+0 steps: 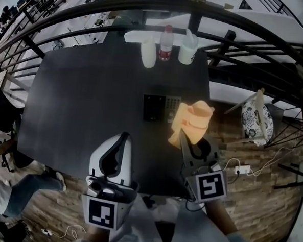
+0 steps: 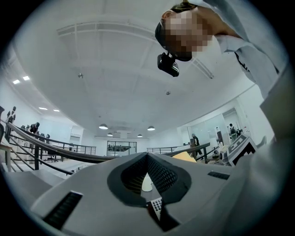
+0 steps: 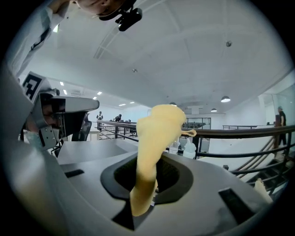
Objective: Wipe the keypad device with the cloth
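Note:
The keypad device [image 1: 161, 108], a black half beside a grey key block, lies flat near the middle of the dark table [image 1: 81, 98]. My right gripper [image 1: 183, 138] is shut on a yellow cloth [image 1: 191, 123], which stands up in a bunch just right of the device and over its right edge. In the right gripper view the cloth [image 3: 154, 152] rises from between the jaws of the right gripper [image 3: 150, 179]. My left gripper [image 1: 124, 137] hovers nearer me, left of the device, shut and holding nothing. Past the left gripper [image 2: 147, 159] a bit of the keypad device [image 2: 156, 204] shows.
At the table's far edge stand a white cup [image 1: 148, 52], a bottle with a red label [image 1: 166, 43] and a white spray bottle [image 1: 188, 47]. A curved black railing [image 1: 248, 52] runs behind. A patterned chair [image 1: 254, 119] sits on the wooden floor at right.

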Motion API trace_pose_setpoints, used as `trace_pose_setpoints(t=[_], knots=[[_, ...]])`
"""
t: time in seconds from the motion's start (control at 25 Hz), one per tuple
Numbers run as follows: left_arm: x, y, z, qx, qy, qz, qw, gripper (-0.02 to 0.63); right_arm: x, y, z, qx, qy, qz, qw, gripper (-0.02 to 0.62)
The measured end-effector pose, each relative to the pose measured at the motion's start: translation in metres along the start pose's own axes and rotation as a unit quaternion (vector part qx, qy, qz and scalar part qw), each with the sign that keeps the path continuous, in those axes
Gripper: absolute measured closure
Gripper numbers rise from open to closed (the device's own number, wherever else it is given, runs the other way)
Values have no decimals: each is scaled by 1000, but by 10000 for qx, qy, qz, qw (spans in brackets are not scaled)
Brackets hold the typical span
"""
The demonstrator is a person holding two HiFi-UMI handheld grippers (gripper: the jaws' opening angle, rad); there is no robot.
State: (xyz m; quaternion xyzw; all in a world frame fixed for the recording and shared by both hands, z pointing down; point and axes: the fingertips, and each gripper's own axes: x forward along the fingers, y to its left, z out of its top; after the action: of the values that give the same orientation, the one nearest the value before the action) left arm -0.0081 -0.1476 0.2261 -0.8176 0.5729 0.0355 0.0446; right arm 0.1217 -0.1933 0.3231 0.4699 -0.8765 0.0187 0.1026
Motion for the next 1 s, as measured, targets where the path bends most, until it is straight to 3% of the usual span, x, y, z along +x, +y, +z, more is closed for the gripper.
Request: trace_pose_setpoints(t=[1.0], knots=[[14,64,-42,-190,258,-8,9995,594,138,70,-68,-136,776,828,9934,525]])
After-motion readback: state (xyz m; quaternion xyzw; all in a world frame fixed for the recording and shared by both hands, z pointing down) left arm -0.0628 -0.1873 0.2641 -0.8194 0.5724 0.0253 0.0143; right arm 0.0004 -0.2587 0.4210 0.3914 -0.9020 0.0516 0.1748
